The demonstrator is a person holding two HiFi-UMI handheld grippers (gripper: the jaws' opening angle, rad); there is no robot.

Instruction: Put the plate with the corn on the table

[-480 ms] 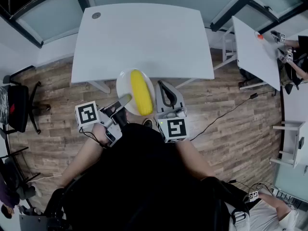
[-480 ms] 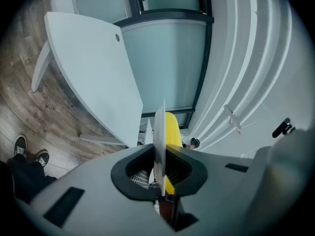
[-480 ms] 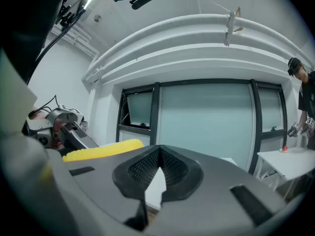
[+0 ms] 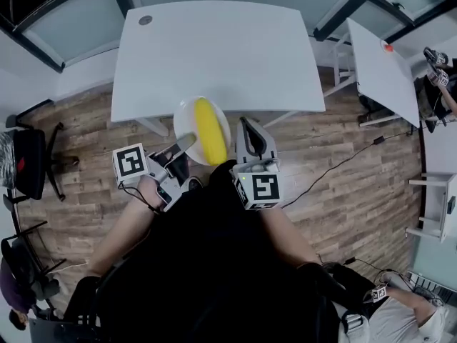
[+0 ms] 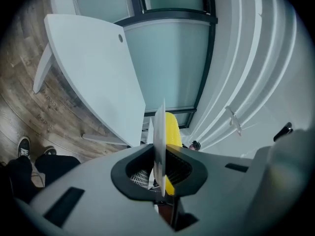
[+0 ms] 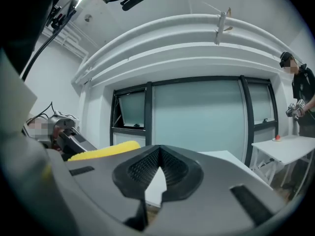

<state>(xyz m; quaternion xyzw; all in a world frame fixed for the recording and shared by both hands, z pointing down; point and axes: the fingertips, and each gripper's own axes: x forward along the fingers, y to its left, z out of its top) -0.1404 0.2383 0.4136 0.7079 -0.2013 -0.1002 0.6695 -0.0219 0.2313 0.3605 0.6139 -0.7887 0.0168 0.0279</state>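
Observation:
A white plate (image 4: 183, 117) carries a yellow corn cob (image 4: 208, 131) and hangs in the air over the near edge of the white table (image 4: 214, 48). My left gripper (image 4: 187, 143) is shut on the plate's near-left rim. In the left gripper view the plate (image 5: 159, 127) stands edge-on between the pads, with the corn (image 5: 172, 129) behind it and the table (image 5: 93, 73) to the left. My right gripper (image 4: 248, 125) is shut and holds nothing, just right of the plate. The right gripper view shows the corn (image 6: 106, 150) at left beyond the right gripper (image 6: 158, 156).
A second white table (image 4: 382, 66) with a small red object (image 4: 386, 46) stands at the right, and a person (image 4: 441, 70) is beyond it. A black chair (image 4: 28, 159) is at the left. A cable (image 4: 343, 166) runs over the wooden floor.
The plate with the corn has moved forward, so it now overlaps the table's near edge. Both grippers have moved forward with it.

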